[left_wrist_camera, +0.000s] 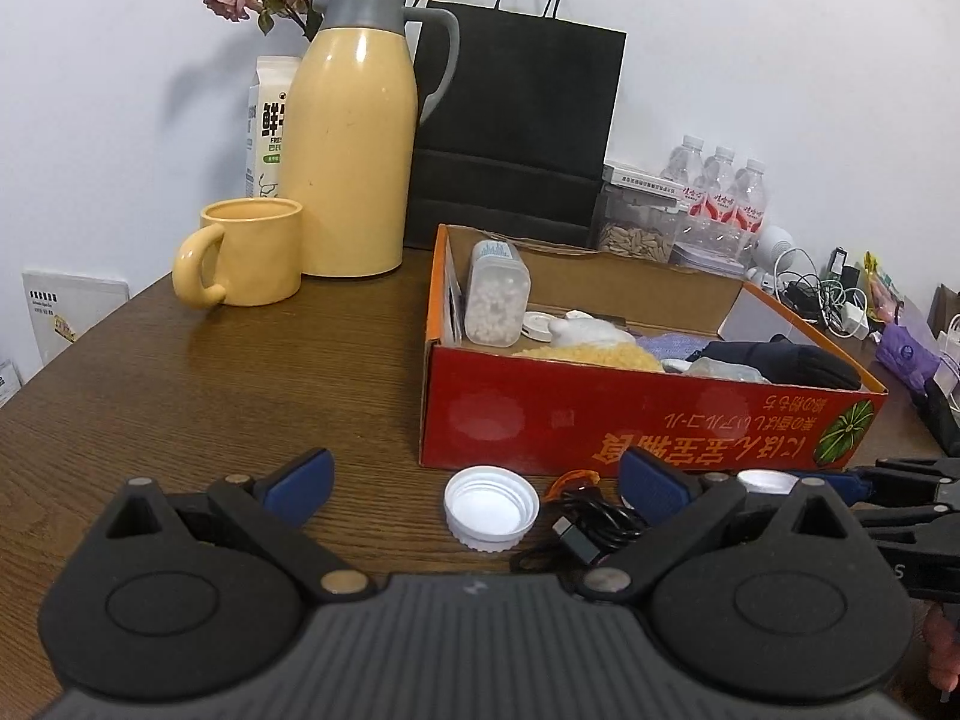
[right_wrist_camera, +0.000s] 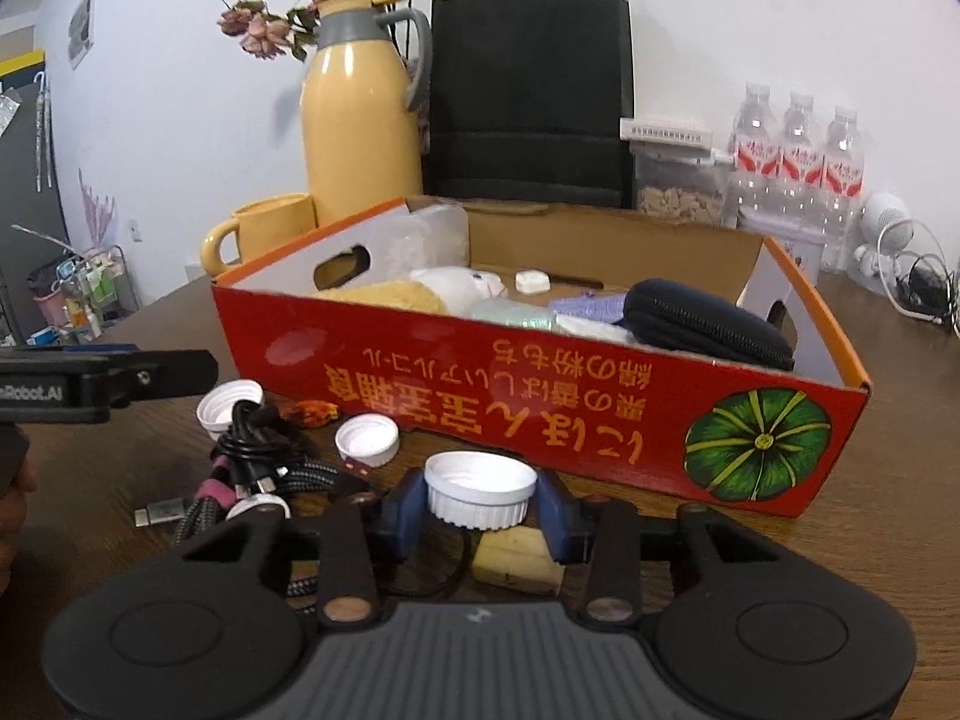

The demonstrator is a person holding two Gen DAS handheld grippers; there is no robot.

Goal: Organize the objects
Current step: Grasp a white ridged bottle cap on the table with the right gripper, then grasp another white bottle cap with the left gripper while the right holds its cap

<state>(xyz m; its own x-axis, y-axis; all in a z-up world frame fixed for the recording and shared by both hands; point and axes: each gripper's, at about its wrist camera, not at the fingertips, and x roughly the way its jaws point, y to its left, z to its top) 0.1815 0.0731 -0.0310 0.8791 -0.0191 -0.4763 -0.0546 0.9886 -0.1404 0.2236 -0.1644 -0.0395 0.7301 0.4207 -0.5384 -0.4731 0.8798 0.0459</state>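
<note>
A red cardboard box (left_wrist_camera: 600, 426) (right_wrist_camera: 540, 402) lies on the brown table and holds a clear jar of white beads (left_wrist_camera: 497, 294), a yellow sponge, a black pouch (right_wrist_camera: 708, 324) and other small items. In front of it lie loose white bottle caps and tangled cables (right_wrist_camera: 258, 468). My left gripper (left_wrist_camera: 477, 483) stands open, low over the table, with one white cap (left_wrist_camera: 491, 507) lying between its fingers, untouched. My right gripper (right_wrist_camera: 480, 510) is shut on another white cap (right_wrist_camera: 480, 480), its blue pads pressing both sides. A pale wooden block (right_wrist_camera: 516, 558) lies under it.
A yellow thermos (left_wrist_camera: 351, 138), a yellow mug (left_wrist_camera: 249, 261), a milk carton and a black paper bag (left_wrist_camera: 516, 120) stand behind the box. Water bottles (right_wrist_camera: 798, 156), a jar of seeds and chargers crowd the back right. Two more caps (right_wrist_camera: 367, 441) and an orange scrap lie beside the cables.
</note>
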